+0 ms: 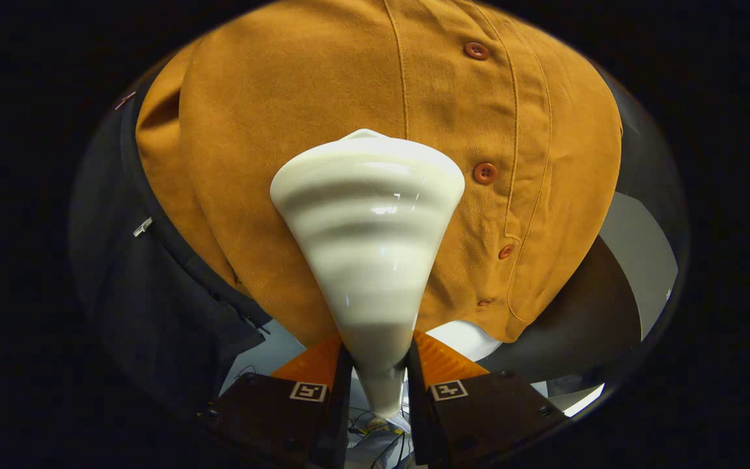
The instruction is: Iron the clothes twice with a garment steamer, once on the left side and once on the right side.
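While gripper (378,368) clamps steamer (368,221) | head against shirt (323,98) (left of buttons)

Dark navy garment (153,286) hangs at left, small metal zipper pull (142,227) on it. Pale grey wall surface (635,260) at right, lit evenly. Dark brown curved shape (577,326) in front of grey wall, what it is cannot tell. Bright white strip of light (586,400) low at right. Loose thin cables (375,436) on pale floor below.
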`<state>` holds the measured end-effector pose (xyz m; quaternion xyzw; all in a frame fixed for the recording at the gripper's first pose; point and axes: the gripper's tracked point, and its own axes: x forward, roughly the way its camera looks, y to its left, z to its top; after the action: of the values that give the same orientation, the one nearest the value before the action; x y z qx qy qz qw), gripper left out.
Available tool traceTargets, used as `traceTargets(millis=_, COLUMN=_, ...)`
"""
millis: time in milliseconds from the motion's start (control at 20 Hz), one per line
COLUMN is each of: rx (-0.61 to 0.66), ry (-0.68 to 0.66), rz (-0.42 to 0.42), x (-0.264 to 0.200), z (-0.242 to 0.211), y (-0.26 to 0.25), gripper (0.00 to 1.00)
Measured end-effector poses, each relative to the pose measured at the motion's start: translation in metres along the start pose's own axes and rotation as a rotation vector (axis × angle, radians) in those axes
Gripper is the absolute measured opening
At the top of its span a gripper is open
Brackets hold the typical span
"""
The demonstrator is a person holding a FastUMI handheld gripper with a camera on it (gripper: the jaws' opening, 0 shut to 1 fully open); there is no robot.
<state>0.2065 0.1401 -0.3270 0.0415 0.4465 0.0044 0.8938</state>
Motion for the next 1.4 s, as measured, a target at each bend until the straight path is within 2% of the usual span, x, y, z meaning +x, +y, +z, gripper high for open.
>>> traceTargets(millis=450, rx=0.015, ry=0.101, rz=0.028, x=0.010, z=-0.050, y=-0.009, gripper=0.43)
traceTargets(millis=600, rx=0.024, ry=0.091, rz=0.027, x=0.001, z=-0.051, y=-0.015, gripper=0.43)
traceTargets(millis=800, rx=0.037, ry=0.004, rz=0.009, x=-0.029, z=-0.029, y=-0.031, gripper=0.43)
traceTargets(millis=1400, rx=0.018, ry=-0.360, rz=-0.070, x=-0.123, z=0.089, y=-0.087, gripper=0.42)
